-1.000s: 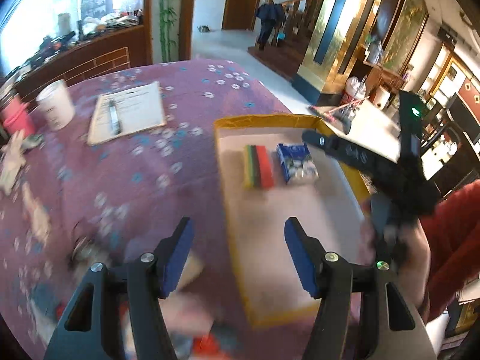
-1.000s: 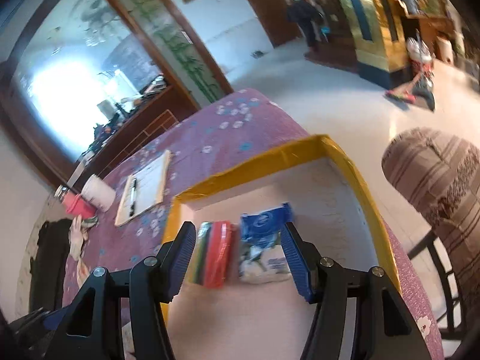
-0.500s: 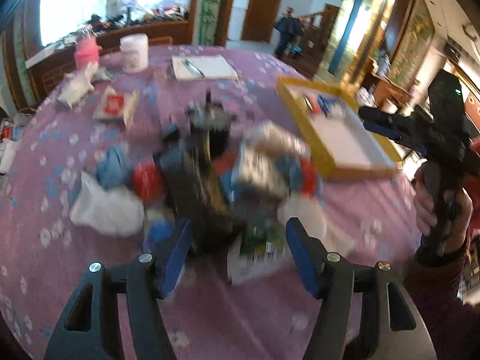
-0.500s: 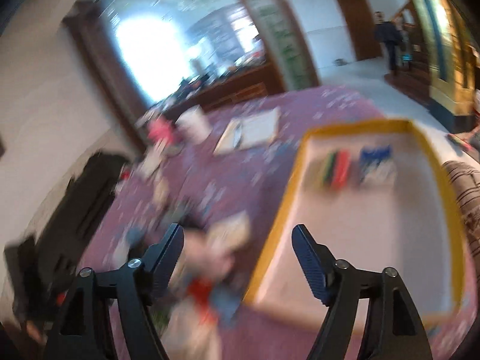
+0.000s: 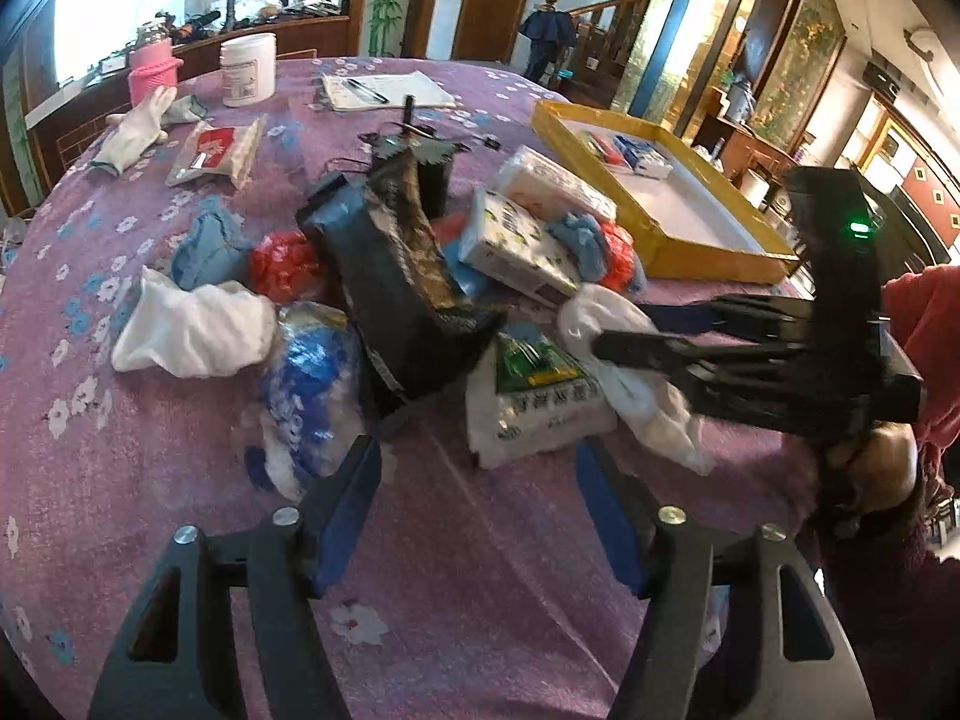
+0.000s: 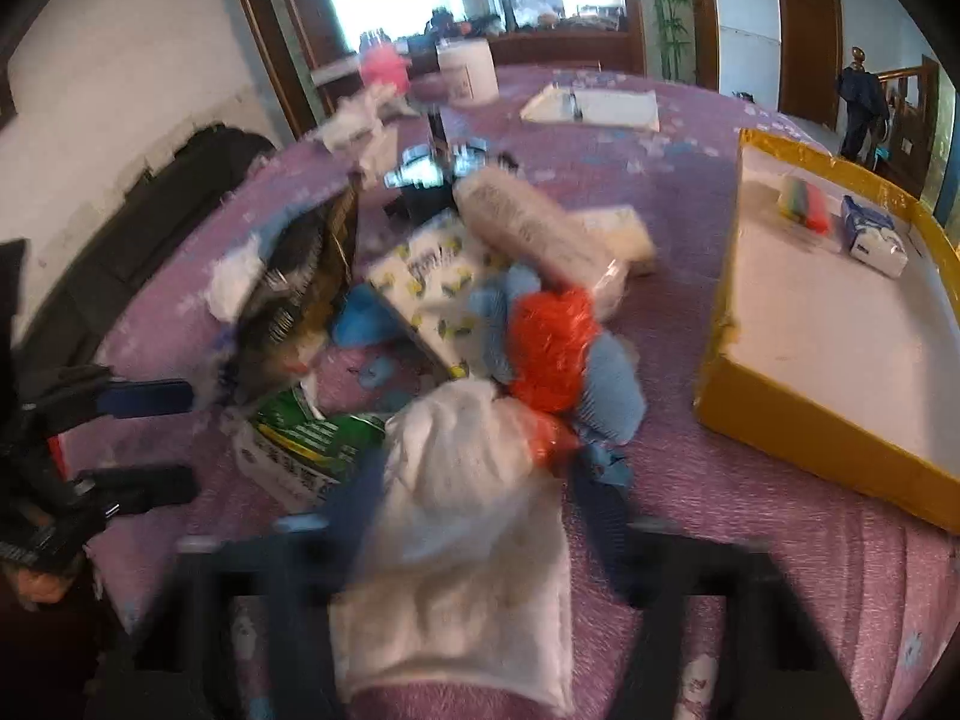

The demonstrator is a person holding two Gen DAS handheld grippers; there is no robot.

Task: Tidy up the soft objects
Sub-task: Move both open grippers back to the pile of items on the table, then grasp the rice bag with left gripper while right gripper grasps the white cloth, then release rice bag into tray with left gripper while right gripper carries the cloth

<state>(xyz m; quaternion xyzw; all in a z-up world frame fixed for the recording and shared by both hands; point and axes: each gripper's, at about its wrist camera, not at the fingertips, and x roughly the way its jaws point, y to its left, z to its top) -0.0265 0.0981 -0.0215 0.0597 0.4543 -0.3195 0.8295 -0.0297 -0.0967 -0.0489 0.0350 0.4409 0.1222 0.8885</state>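
Observation:
A heap of soft things lies on the purple flowered tablecloth (image 5: 150,480): tissue packs (image 5: 522,246), blue cloths (image 5: 204,246), red mesh (image 6: 552,348) and white cloths (image 5: 192,330). My right gripper (image 6: 474,462) is closing on a white cloth (image 6: 456,570) at the heap's near edge. The cloth fills the gap between its fingers, as the left wrist view also shows at the right gripper (image 5: 624,330). My left gripper (image 5: 477,510) is open and still widening over bare tablecloth, just short of a green-labelled tissue pack (image 5: 534,402). The yellow tray (image 6: 780,420) holds a coloured sponge stack (image 6: 804,204) and a blue tissue pack (image 6: 873,240).
A black pouch (image 5: 402,300) and a dark upright gadget (image 5: 414,150) stand in the heap. Farther back are a clipboard with pen (image 5: 384,90), a white jar (image 5: 247,69), a pink cup (image 5: 153,69) and a white glove (image 5: 135,126). A person stands in the far doorway.
Both views swung from the yellow tray back to the heap. My right gripper, open half a second ago, now has its fingers around the white cloth. The left gripper settled low before the heap.

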